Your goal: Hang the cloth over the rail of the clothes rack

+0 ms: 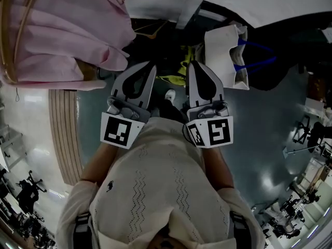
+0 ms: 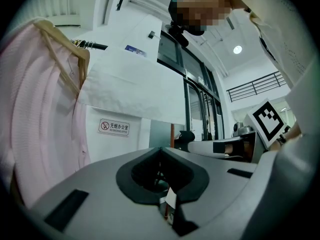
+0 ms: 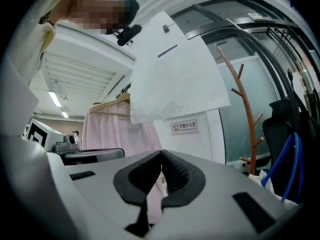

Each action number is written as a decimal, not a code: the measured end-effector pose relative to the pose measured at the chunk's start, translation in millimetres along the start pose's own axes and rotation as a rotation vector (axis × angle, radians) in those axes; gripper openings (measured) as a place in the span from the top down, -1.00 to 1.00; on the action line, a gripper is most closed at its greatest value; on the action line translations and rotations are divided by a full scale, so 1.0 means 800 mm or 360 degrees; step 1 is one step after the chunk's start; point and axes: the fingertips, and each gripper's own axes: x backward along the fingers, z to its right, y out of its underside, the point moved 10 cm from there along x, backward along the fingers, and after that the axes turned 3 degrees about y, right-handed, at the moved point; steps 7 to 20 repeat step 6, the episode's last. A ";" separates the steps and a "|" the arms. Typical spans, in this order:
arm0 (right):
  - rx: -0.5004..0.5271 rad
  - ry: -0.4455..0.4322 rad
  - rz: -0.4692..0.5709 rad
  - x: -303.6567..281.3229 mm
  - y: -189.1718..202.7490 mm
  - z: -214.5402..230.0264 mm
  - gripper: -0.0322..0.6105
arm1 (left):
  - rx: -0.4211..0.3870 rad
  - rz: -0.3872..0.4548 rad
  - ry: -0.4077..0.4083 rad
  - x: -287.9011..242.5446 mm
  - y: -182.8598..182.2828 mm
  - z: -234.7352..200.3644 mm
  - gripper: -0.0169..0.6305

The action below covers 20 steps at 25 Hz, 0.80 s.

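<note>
Both jaws are closed on nothing: left claw [image 2: 160, 150] and right claw [image 3: 161, 154] are empty. The cloth [image 2: 132, 81] hangs draped up at the rail [image 2: 93, 46], beside a pink garment [image 2: 35, 114]. I judge the hanging done, with nothing left.

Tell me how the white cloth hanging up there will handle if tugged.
The white cloth hangs flat with a drooping corner, so it is likely thin, floppy and light. It appears draped rather than pinned, so a pull may slide it off.
</note>
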 end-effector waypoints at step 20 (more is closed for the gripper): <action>-0.0011 -0.0005 -0.0027 -0.002 -0.002 -0.001 0.84 | 0.0026 0.0008 -0.0057 0.001 -0.004 -0.012 0.91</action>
